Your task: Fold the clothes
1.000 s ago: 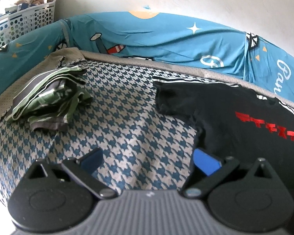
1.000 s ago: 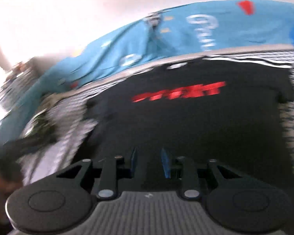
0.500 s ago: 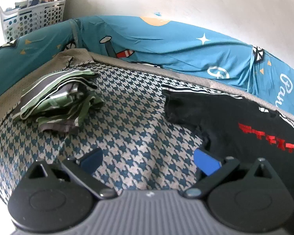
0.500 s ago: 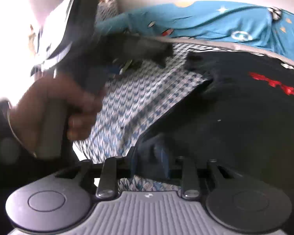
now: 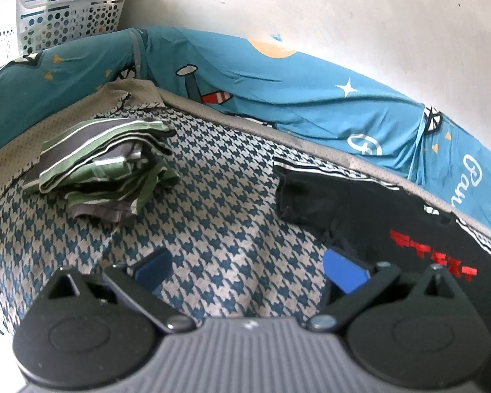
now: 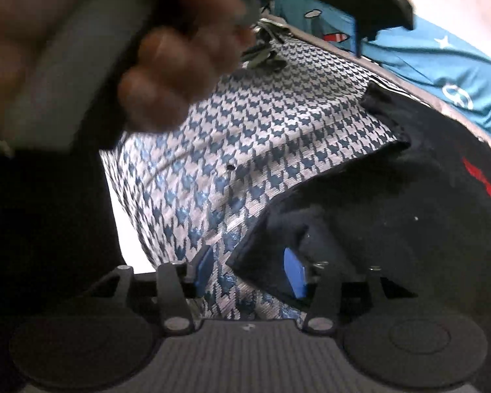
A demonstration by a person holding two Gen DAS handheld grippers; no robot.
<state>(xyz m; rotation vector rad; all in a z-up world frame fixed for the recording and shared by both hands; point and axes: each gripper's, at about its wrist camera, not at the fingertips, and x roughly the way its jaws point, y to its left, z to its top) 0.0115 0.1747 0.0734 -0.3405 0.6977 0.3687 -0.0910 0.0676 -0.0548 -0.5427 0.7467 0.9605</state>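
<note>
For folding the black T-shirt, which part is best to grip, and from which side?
Grip the black T-shirt at its lower corner hem, coming from the bed's near edge. That corner lies loose on the houndstooth cover, right at the right gripper, whose jaws are open.

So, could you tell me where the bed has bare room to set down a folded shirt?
Bare houndstooth cover lies between the folded green striped pile and the black T-shirt. The right side is covered by that shirt.

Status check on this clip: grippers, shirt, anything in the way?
Left gripper open, over bare cover. Right gripper open, straddling black T-shirt hem corner. Folded green striped pile off to the side, not obstructing.
</note>
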